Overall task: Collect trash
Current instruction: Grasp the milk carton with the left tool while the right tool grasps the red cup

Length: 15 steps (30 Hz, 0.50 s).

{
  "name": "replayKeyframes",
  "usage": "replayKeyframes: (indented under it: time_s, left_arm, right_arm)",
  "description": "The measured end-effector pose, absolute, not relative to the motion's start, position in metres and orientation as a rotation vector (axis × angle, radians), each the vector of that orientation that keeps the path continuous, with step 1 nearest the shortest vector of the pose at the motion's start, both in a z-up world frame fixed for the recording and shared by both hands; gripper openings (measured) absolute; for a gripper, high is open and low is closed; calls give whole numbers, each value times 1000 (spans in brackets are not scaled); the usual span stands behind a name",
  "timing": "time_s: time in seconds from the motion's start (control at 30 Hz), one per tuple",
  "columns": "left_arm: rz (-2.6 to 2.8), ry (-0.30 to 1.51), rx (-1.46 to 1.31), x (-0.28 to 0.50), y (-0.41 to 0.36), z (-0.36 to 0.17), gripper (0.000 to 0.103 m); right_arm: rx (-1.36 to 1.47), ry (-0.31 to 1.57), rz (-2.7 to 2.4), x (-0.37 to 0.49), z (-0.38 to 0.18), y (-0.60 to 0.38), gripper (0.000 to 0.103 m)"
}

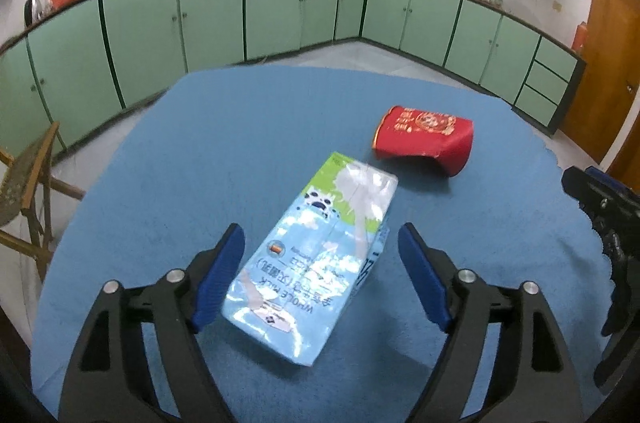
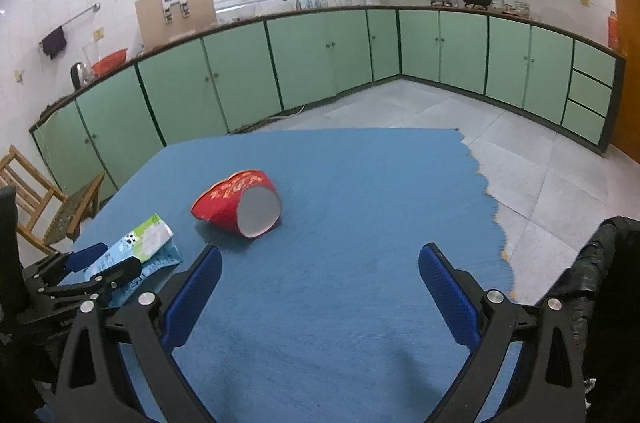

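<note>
Left gripper (image 1: 320, 263): my jaws stand wide, straddling the milk carton (image 1: 316, 263); the left pad looks touching or just beside its side, the right pad is apart, so nothing is gripped.
Right gripper (image 2: 320, 287): wide, empty, over bare blue cloth (image 2: 360, 183) on the counter.
Milk carton: lying flat, flattened, its long axis running from 6 toward 12 between my left fingers.
Red paper cup (image 2: 240, 205): crushed, on its side at 11 o'clock from my right gripper, well apart.
Black trash bag (image 2: 600, 263): at 3 o'clock, off the counter edge.
Risk: I judge that closing off-centre could push the glossy carton sideways or make it slip out.
</note>
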<state>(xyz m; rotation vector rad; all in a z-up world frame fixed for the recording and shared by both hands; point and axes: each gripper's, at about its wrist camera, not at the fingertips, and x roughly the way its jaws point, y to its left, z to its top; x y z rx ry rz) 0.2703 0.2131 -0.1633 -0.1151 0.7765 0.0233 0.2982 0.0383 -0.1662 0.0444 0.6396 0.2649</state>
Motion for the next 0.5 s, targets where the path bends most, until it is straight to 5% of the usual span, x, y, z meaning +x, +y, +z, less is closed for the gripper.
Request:
replayKeyframes:
  time_s: [0.5]
  left_arm:
    - [48, 809, -134, 283, 228, -163, 80]
  right_arm:
    - [-3, 650, 295, 310, -171, 59, 97]
